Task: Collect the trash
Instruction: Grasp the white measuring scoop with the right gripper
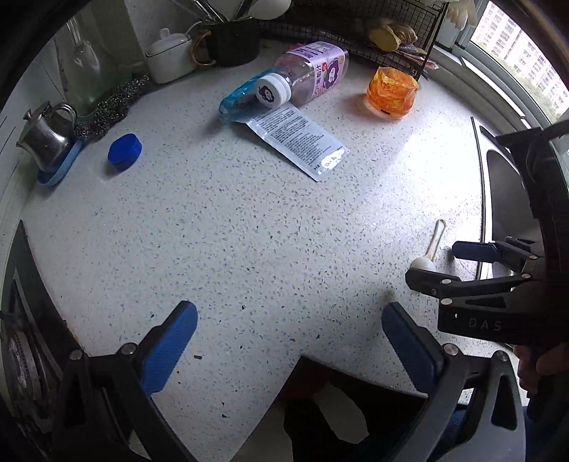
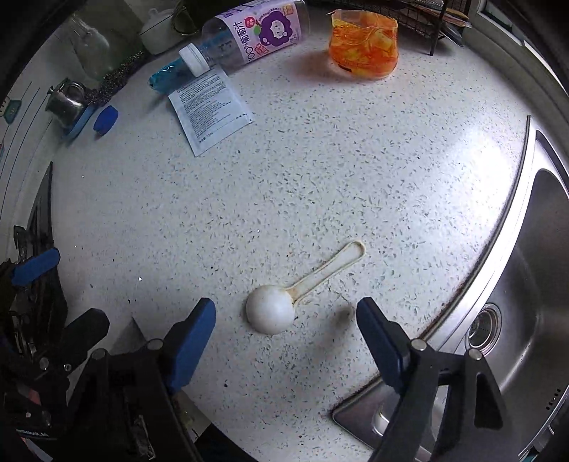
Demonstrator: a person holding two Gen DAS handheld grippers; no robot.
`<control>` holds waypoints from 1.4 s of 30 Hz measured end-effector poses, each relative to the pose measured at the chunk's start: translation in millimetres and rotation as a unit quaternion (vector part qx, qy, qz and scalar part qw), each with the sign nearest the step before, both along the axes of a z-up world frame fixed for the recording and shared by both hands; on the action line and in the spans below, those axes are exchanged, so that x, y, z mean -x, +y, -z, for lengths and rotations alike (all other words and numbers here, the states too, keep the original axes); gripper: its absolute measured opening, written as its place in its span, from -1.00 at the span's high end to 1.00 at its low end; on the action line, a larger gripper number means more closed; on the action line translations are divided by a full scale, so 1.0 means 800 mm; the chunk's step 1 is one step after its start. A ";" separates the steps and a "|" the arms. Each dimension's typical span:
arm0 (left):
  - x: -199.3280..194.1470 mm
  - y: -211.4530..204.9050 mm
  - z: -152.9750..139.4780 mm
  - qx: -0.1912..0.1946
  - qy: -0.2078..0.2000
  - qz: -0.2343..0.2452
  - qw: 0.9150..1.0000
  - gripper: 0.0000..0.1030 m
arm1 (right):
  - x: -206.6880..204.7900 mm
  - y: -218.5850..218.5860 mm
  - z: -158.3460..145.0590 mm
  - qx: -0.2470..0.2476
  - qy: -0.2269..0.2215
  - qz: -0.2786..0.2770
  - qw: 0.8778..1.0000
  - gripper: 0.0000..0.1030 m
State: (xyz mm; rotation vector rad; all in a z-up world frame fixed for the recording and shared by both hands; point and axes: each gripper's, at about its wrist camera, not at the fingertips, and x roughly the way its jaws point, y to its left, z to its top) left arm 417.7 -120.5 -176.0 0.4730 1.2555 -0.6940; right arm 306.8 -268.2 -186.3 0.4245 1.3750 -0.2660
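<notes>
On the speckled white counter (image 1: pixel 249 231) lie an empty grape-juice bottle (image 1: pixel 306 73) on its side, a white printed sachet (image 1: pixel 298 140), a blue wrapper (image 1: pixel 236 99), an orange plastic cup (image 1: pixel 391 92) and a blue cap (image 1: pixel 124 151). They also show in the right wrist view: bottle (image 2: pixel 256 35), sachet (image 2: pixel 209 106), cup (image 2: pixel 362 44), cap (image 2: pixel 105 120). A white plastic scoop (image 2: pixel 274 311) lies bowl-down between the open jaws of my right gripper (image 2: pixel 286 321), which hovers close over it. My left gripper (image 1: pixel 290 321) is open and empty above bare counter near the front edge. The right gripper (image 1: pixel 441 261) shows at the right of the left wrist view.
A steel sink (image 2: pixel 526 284) lies to the right. At the back left stand a small steel pot (image 1: pixel 46 137), a steel scourer (image 1: pixel 113 103), a white sugar bowl (image 1: pixel 170 57), a dark mug (image 1: pixel 231 42) and a glass jar. A wire rack (image 1: pixel 373 28) stands at the back. A stove edge (image 1: pixel 21 320) is left.
</notes>
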 end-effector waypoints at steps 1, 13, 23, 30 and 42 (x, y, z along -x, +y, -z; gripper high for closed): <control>-0.003 0.001 0.002 0.001 0.004 -0.001 1.000 -1.00 | -0.001 0.001 0.000 0.011 -0.003 0.000 1.000 -0.43; -0.015 0.009 0.017 0.012 0.025 0.001 1.000 -1.00 | -0.012 0.030 0.003 0.063 -0.006 -0.049 0.997 0.13; -0.003 0.007 0.021 0.012 0.031 0.000 0.999 -1.00 | -0.003 0.043 0.006 0.068 -0.021 -0.080 0.994 0.46; 0.004 0.007 0.014 0.018 0.031 -0.008 0.999 -1.00 | 0.024 0.033 0.001 0.058 -0.035 -0.075 0.995 0.47; -0.020 -0.034 -0.010 0.026 0.023 -0.032 0.999 -1.00 | 0.036 -0.004 -0.052 0.065 -0.081 -0.085 0.991 0.47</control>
